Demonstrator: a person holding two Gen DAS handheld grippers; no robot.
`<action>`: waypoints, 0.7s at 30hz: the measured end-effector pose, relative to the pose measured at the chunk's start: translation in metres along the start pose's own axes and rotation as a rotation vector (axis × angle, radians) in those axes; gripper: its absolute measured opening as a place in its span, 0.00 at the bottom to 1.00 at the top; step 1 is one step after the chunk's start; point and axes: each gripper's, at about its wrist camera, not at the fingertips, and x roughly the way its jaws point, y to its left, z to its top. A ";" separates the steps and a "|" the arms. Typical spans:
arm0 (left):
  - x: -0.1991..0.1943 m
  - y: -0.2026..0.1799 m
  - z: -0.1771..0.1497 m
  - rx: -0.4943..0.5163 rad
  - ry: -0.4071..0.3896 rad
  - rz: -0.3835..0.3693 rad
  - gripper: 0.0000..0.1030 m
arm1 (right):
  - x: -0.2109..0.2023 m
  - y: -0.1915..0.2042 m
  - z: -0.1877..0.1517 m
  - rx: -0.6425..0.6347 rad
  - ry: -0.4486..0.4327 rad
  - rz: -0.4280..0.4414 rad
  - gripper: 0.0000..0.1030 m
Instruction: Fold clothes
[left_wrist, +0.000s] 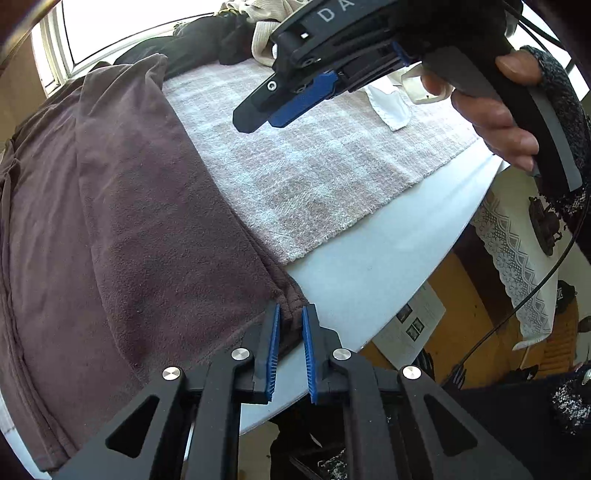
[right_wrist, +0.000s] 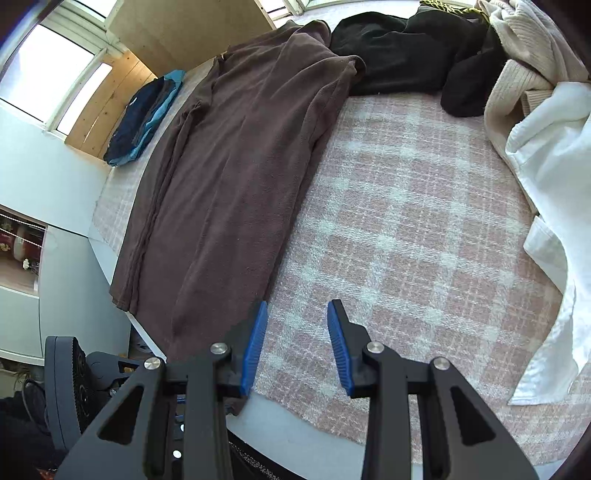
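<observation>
Table (left_wrist: 369, 266); garment (left_wrist: 147, 229) hem between left claw (left_wrist: 291, 325)

A brown fleece garment (left_wrist: 140, 221) lay lengthwise over a pink checked blanket (left_wrist: 295, 162) on a white table (left_wrist: 388, 258). The left gripper (left_wrist: 291, 317) straddled the garment's hem corner, jaws narrowly apart. Farther off, a hand (left_wrist: 495, 110) held the right gripper (left_wrist: 266, 118) above the blanket.
</observation>
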 end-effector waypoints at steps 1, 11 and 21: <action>-0.001 0.003 -0.001 -0.020 -0.004 -0.011 0.10 | -0.003 -0.001 0.006 -0.002 -0.009 -0.001 0.33; -0.057 0.045 -0.014 -0.284 -0.190 -0.114 0.10 | 0.008 -0.045 0.146 0.114 -0.179 0.078 0.37; -0.068 0.072 -0.034 -0.416 -0.271 -0.105 0.10 | 0.061 -0.039 0.178 0.103 -0.038 0.070 0.22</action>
